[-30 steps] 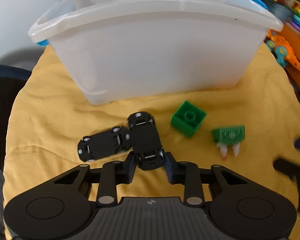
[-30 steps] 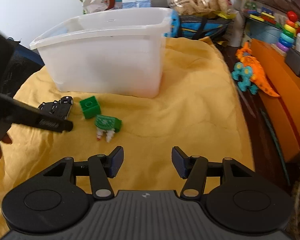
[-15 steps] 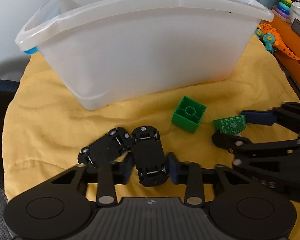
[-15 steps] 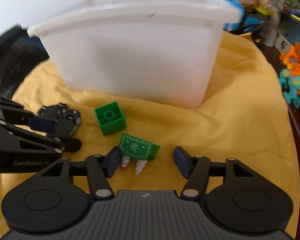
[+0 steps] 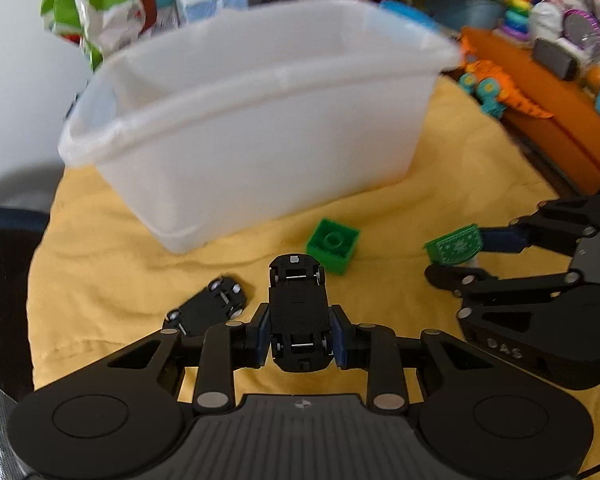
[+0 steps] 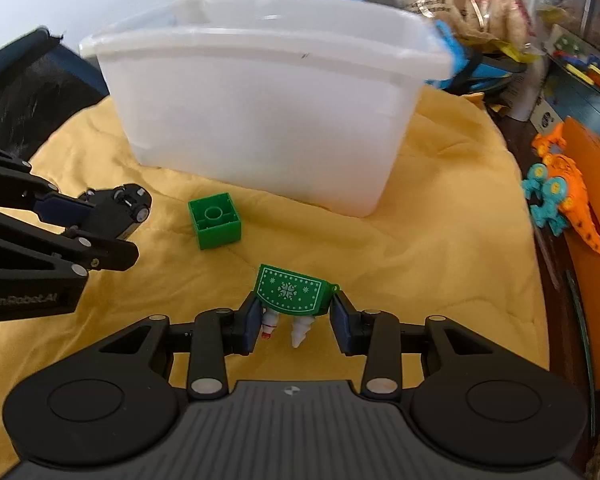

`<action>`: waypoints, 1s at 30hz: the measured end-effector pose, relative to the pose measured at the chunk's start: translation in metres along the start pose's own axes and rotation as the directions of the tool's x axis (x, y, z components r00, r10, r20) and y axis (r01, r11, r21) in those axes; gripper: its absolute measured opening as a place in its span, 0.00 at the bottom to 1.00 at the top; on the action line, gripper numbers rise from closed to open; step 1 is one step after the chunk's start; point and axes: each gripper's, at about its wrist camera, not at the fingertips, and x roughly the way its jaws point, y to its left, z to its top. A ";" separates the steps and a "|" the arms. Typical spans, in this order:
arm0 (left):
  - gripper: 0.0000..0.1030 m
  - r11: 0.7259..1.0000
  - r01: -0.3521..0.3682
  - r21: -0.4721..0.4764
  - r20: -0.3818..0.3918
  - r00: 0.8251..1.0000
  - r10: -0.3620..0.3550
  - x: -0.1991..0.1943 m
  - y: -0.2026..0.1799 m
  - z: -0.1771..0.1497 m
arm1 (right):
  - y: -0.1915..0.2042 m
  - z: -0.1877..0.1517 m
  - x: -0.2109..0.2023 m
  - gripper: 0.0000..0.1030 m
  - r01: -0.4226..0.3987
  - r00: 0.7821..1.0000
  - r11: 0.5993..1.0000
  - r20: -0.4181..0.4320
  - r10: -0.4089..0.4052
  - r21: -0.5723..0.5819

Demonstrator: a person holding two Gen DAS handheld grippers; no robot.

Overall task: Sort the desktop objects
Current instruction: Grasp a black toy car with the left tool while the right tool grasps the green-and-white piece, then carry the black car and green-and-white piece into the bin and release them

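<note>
My left gripper [image 5: 299, 336] is shut on a black toy car [image 5: 298, 304], held belly-up above the yellow cloth; it also shows in the right wrist view [image 6: 120, 208]. A second black toy car [image 5: 208, 310] lies on the cloth to its left. A green brick [image 5: 333, 245] [image 6: 215, 220] sits in front of the white bin [image 5: 260, 120] [image 6: 260, 100]. My right gripper [image 6: 296, 320] is shut on a green patterned toy [image 6: 290, 290] with white legs, also seen in the left wrist view [image 5: 454, 245].
A yellow cloth [image 6: 440, 240] covers the table. An orange and teal dinosaur toy [image 6: 560, 196] lies at the right beside an orange box [image 5: 540, 112]. Bags and toy clutter stand behind the bin.
My left gripper closed on the black car and lifted it. My right gripper moved in and closed on the green patterned toy, lifting it off the cloth.
</note>
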 end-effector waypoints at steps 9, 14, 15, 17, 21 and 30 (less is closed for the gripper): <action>0.32 1.000 0.016 0.002 0.073 0.997 -0.017 -0.034 -0.021 0.004 | -0.001 -0.010 -0.028 0.39 0.003 0.999 1.000 0.053 -0.004 0.007; 0.32 1.000 0.010 -0.005 0.086 0.996 -0.009 -0.043 -0.024 0.000 | -0.012 -0.027 -0.036 0.39 -0.003 0.998 0.999 0.065 0.001 0.038; 0.32 1.000 0.009 -0.006 0.087 0.996 -0.008 -0.044 -0.024 0.000 | -0.014 -0.029 -0.034 0.39 -0.010 0.998 0.999 0.056 0.007 0.052; 0.32 1.000 0.005 -0.006 0.088 0.996 -0.004 -0.047 -0.025 0.000 | -0.015 -0.032 -0.035 0.39 -0.017 0.999 0.998 0.045 0.014 0.064; 0.32 1.000 -0.012 0.000 0.115 0.993 0.012 -0.058 -0.023 0.006 | -0.017 -0.029 -0.050 0.39 -0.027 0.997 0.997 0.079 0.021 0.070; 0.32 0.999 -0.051 -0.008 0.203 0.978 0.052 -0.089 -0.005 0.037 | -0.018 0.011 -0.085 0.39 -0.014 0.982 0.998 0.190 0.001 0.069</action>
